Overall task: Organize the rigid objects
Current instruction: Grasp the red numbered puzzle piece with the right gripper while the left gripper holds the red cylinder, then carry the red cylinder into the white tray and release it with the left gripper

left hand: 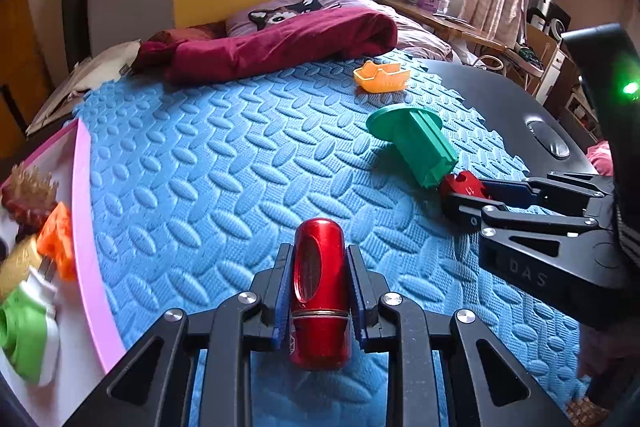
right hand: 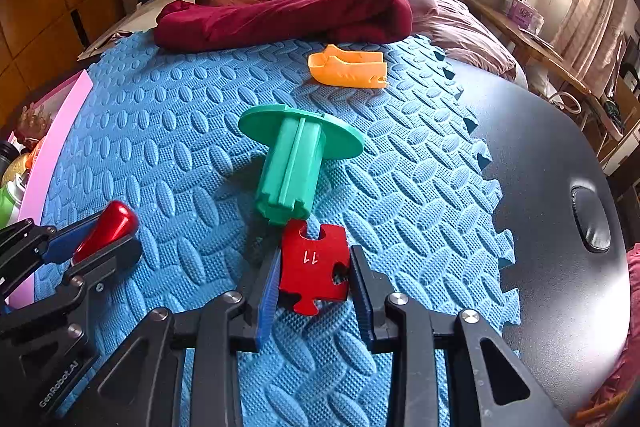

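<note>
My left gripper (left hand: 320,283) is shut on a red metal cylinder (left hand: 320,291) above the blue foam mat (left hand: 208,167). It also shows at the left of the right wrist view (right hand: 108,231). My right gripper (right hand: 314,275) is shut on a red puzzle-shaped piece marked 11 (right hand: 314,267), and shows in the left wrist view (left hand: 466,193). A green spool with a round flange (right hand: 296,163) lies on its side just beyond the red piece. An orange boat-shaped piece (right hand: 348,69) lies farther back on the mat.
A pink-edged tray (left hand: 86,227) at the left holds a green piece (left hand: 24,339), an orange piece (left hand: 60,243) and other toys. A maroon blanket (right hand: 288,17) and pillow lie behind the mat. A black tabletop (right hand: 552,155) lies to the right.
</note>
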`<act>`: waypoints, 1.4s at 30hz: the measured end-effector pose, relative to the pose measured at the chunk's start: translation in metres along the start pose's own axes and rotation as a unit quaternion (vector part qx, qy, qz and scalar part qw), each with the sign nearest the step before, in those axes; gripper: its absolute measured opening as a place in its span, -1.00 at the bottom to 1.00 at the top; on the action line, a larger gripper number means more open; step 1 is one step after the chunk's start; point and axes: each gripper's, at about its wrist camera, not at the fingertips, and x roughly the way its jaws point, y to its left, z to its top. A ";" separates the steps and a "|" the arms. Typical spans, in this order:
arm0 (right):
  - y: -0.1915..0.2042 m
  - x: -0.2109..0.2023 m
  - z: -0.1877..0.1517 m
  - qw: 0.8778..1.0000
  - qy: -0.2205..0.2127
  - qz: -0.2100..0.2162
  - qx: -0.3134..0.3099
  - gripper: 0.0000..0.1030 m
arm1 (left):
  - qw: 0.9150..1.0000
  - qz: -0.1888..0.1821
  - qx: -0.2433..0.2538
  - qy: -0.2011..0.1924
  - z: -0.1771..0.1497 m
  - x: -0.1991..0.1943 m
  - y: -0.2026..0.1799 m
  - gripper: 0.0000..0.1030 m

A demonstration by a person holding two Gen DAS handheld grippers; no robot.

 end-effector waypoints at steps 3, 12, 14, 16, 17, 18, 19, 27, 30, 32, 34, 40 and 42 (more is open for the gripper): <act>0.001 0.000 -0.001 1.000 -0.006 -0.004 -0.005 -0.37 | 1.000 0.003 -0.006 -0.005 -0.002 -0.010 0.002 -0.50; 0.005 -0.001 -0.001 1.000 -0.015 -0.016 -0.018 -0.37 | 0.999 0.006 -0.010 -0.041 -0.004 -0.056 0.004 -0.50; 0.006 -0.001 -0.002 0.999 -0.017 -0.018 -0.021 -0.37 | 0.999 0.004 -0.013 -0.046 -0.005 -0.065 0.006 -0.50; 0.006 -0.001 -0.002 0.999 -0.018 -0.020 -0.023 -0.37 | 0.999 0.004 -0.016 -0.051 -0.006 -0.073 0.008 -0.50; 0.007 -0.002 -0.002 0.999 -0.019 -0.020 -0.024 -0.37 | 0.998 0.004 -0.016 -0.053 -0.006 -0.076 0.008 -0.50; 0.007 -0.002 -0.003 0.999 -0.019 -0.021 -0.024 -0.37 | 0.998 0.004 -0.016 -0.056 -0.007 -0.080 0.009 -0.50; 0.007 -0.002 -0.003 0.999 -0.020 -0.021 -0.025 -0.37 | 0.998 0.004 -0.017 -0.058 -0.007 -0.083 0.010 -0.50; 0.014 -0.003 -0.005 0.998 -0.029 -0.041 -0.048 -0.37 | 0.996 0.008 -0.037 -0.075 -0.010 -0.108 0.026 -0.50; 0.015 -0.003 -0.006 0.997 -0.030 -0.044 -0.051 -0.37 | 0.995 0.015 -0.052 -0.080 -0.012 -0.117 0.039 -0.50; 0.015 -0.003 -0.006 0.997 -0.030 -0.045 -0.052 -0.38 | 0.994 0.022 -0.063 -0.082 -0.014 -0.122 0.048 -0.50; 0.015 -0.002 -0.007 0.997 -0.030 -0.045 -0.052 -0.37 | 0.993 0.027 -0.074 -0.084 -0.018 -0.127 0.059 -0.50; 0.015 -0.003 -0.007 0.997 -0.031 -0.048 -0.053 -0.37 | 0.985 0.050 -0.137 -0.096 -0.032 -0.150 0.115 -0.50; 0.016 -0.003 -0.008 0.997 -0.032 -0.049 -0.054 -0.37 | 0.979 0.062 -0.165 -0.098 -0.039 -0.157 0.140 -0.50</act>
